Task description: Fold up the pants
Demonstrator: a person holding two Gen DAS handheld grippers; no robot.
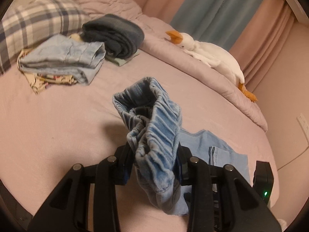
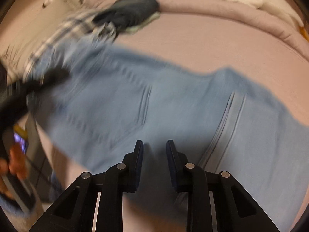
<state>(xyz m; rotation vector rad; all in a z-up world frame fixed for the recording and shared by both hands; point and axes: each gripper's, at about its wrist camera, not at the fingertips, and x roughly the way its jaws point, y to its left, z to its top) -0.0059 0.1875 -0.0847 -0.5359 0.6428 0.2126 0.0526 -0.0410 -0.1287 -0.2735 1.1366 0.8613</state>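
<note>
The light blue pants lie spread across the pink bed, blurred by motion in the right wrist view. My left gripper is shut on the pants' elastic waistband, which bunches up above the fingers; a pant leg trails on the bed to the right. My right gripper is open and empty, just above the pants' middle. The left gripper also shows in the right wrist view, at the left end of the pants.
A folded light denim garment lies on a patterned cloth at the back left, next to folded dark pants. A plaid pillow sits behind them. A white goose plush lies on the rolled quilt at right.
</note>
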